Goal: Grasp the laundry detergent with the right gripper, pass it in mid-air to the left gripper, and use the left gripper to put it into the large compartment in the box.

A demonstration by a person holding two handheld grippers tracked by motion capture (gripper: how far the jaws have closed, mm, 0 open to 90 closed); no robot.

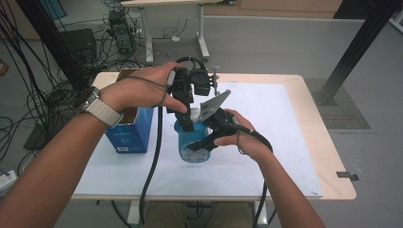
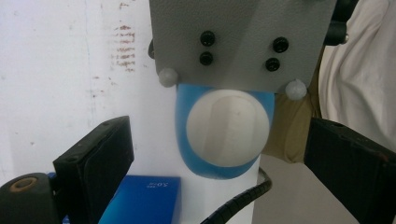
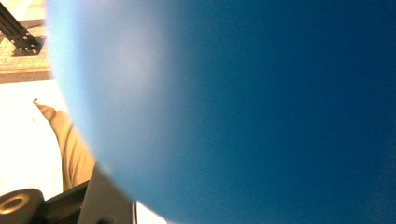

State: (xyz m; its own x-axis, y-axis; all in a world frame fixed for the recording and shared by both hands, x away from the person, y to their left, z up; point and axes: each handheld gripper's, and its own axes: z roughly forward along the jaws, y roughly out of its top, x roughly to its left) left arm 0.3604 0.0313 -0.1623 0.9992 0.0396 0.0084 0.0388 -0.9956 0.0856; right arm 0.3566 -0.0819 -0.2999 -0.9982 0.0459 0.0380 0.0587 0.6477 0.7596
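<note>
We steady a blue bottle (image 1: 192,142) upright near the middle of the white-covered worktop (image 1: 266,142), base down, long axis vertical, white cap (image 2: 228,128) pointing straight up. The right tool (image 1: 209,140) clamps the bottle's body from the side, jaws as tight as they go on the plastic; in the right gripper view the blue wall sits pressed up close to the lens. The left tool (image 1: 186,114) hangs over the cap from above, jaws wide apart, one to each side of the cap & touching nothing, as the left gripper view shows w/ the grey plate (image 2: 243,42) of the right tool just beyond. A blue carton (image 1: 130,133) stands just left of the bottle.

Step in hand, as we read it: hold the body, line up on the cap for unscrewing. The next move calls for dropping the left tool so the pads flank the cap's rim squarely, closing firm, then twisting about the vertical axis while the right tool resists. Off-centre pads could slip on the smooth round cap.
</note>
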